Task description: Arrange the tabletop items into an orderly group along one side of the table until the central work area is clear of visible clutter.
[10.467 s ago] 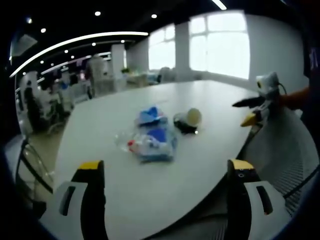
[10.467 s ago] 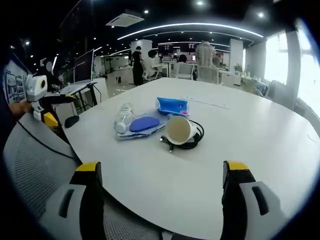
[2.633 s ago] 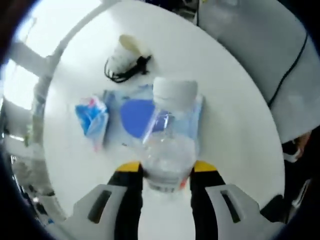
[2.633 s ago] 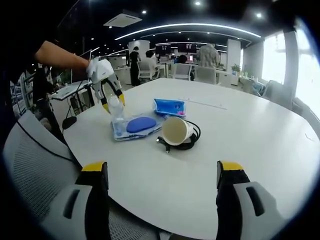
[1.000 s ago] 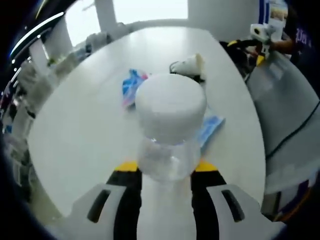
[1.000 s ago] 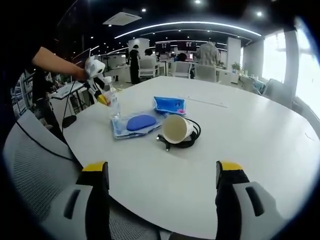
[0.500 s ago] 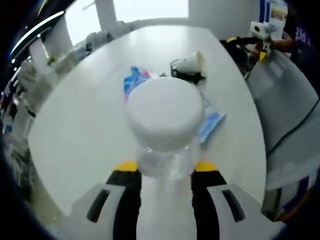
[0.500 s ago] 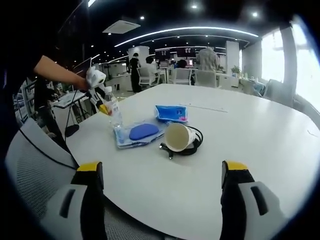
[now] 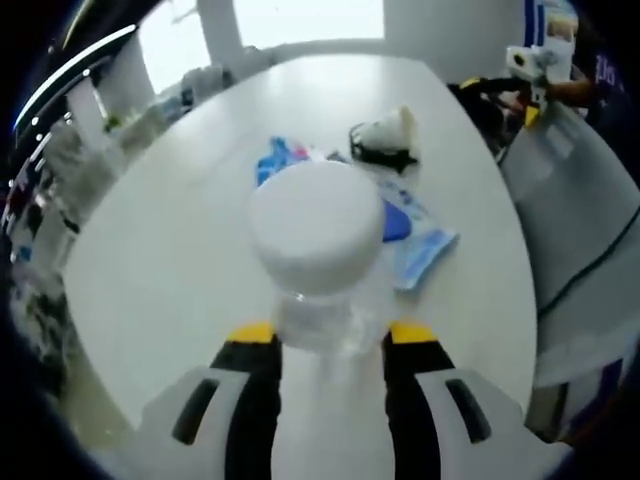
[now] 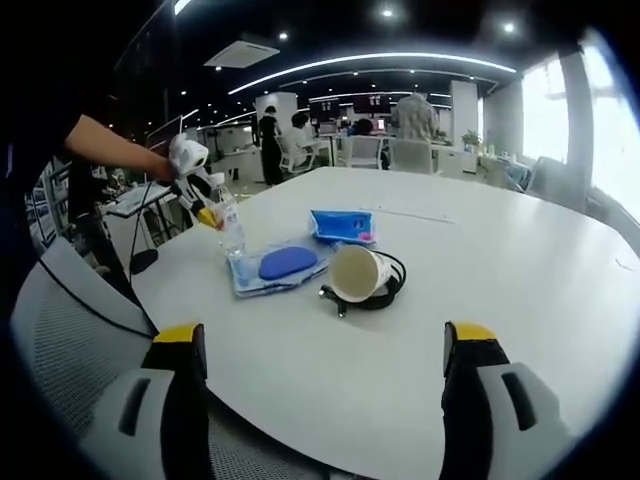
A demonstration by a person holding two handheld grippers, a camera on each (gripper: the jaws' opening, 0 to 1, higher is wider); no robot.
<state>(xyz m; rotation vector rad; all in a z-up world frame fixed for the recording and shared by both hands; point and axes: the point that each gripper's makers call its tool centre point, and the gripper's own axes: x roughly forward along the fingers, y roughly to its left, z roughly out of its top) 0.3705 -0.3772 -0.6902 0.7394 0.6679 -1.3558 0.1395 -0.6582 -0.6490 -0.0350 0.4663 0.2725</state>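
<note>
My left gripper (image 9: 325, 335) has its yellow-tipped fingers (image 9: 250, 335) clamped on a clear plastic water bottle (image 9: 318, 250) with a white cap, held upright so that the cap faces the camera in the left gripper view. The right gripper view shows the same bottle (image 10: 231, 226) from the side, near the table's edge beside the grey mesh chair (image 10: 70, 330), with its base just at the corner of a clear pouch holding a blue oval item (image 10: 282, 264); whether the base touches the table I cannot tell. Beyond the pouch lies a blue packet (image 10: 343, 225), and just beside the pouch a paper cup (image 10: 358, 272) lies on its side, its mouth toward my right gripper, resting against a coiled black cable (image 10: 385, 285). My right gripper (image 10: 325, 365) is held off the near edge with its fingers (image 10: 470, 365) wide apart and nothing between them; the left gripper view shows it (image 9: 528, 75) past the far edge of the table. The table (image 10: 480, 260) is white, large and rounded. The right gripper view also shows an open-plan office with dark ceilings, strip lights, desks and standing people (image 10: 412, 120), and bright windows (image 10: 600, 120) along one side.
</note>
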